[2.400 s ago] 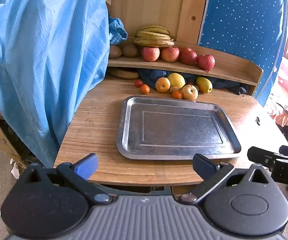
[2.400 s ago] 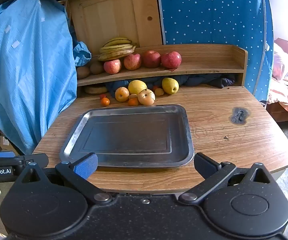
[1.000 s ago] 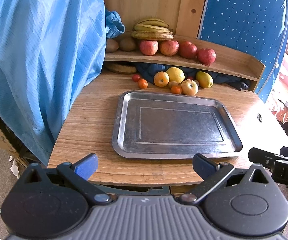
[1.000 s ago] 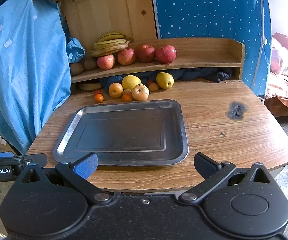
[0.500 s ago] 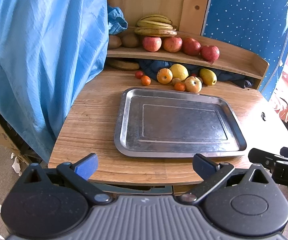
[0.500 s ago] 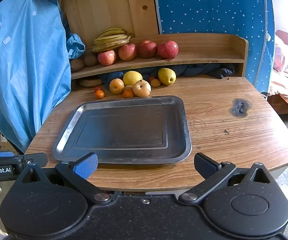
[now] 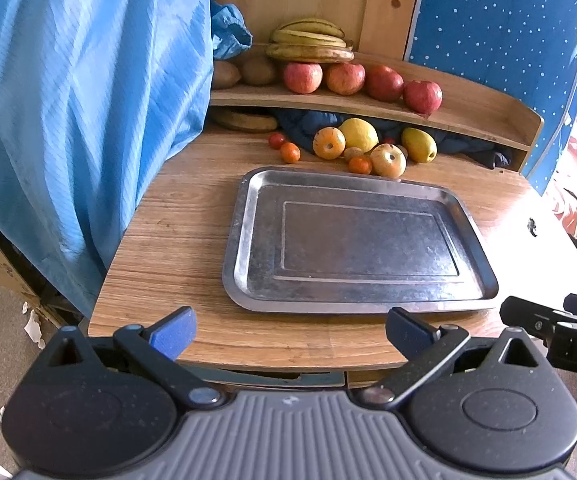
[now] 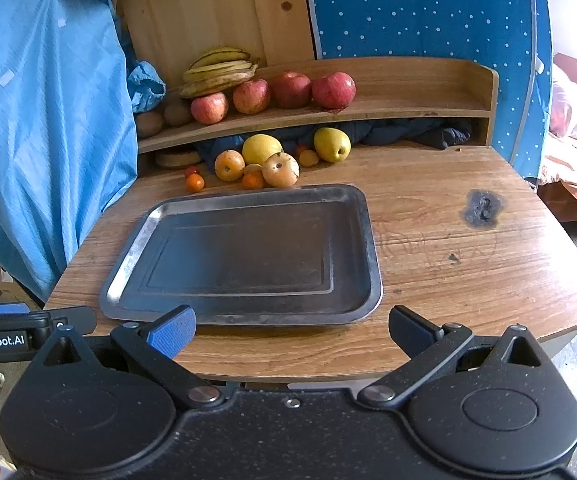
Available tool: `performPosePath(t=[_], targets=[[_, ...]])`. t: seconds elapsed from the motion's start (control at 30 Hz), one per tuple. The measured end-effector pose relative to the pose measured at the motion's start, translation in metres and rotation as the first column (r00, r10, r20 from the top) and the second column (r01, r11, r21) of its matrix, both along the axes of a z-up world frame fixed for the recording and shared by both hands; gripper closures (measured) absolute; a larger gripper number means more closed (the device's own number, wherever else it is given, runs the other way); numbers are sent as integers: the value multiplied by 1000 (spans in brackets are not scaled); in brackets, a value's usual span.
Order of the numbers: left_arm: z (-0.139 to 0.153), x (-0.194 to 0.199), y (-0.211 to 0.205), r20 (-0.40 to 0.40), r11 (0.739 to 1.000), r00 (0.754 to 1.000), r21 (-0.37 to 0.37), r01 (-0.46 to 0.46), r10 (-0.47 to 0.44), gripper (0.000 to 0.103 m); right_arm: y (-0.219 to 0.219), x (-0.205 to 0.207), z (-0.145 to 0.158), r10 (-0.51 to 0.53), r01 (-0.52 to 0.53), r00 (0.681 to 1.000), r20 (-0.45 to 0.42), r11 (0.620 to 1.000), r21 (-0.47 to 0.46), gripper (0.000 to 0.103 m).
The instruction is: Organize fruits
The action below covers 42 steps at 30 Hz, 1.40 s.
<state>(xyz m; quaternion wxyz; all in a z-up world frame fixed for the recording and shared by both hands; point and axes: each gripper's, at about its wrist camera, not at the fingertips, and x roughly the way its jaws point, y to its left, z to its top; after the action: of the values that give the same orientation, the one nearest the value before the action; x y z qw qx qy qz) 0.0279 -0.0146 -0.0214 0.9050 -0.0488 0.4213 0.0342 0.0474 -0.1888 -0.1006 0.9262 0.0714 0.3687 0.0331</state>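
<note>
Both hand-held grippers, left (image 7: pixel 290 330) and right (image 8: pixel 290 330), jaws wide apart, nothing held. Tray (image 7: pixel 244 216) sits bare straight ahead, prob. the sorting spot; loose fruit (image 7: pixel 386 160) clustered beyond it, untouched.

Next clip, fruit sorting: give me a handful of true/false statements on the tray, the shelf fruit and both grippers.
1. The metal tray holds no fruit. True.
2. The bananas lie on the table beside the tray. False: they sit on the shelf, behind the red apples.
3. The left gripper grips an orange. False: it is open and holds nothing.
4. The right gripper is open. True.
5. A yellow pear rests on the table below the shelf. True.
</note>
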Motion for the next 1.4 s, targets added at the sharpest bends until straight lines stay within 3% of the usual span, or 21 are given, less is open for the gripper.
performPosePath(t=[0.73,1.4], targets=[[-3,40,-17,-44,999,998,15,-38,39,1,-20,33,-5,42,-42,998,-38,999,12,1],[-9,117,-40,-79,975,972,27,-221,223,1,-61,126,-8,236,-235,971,-49,972,27,0]])
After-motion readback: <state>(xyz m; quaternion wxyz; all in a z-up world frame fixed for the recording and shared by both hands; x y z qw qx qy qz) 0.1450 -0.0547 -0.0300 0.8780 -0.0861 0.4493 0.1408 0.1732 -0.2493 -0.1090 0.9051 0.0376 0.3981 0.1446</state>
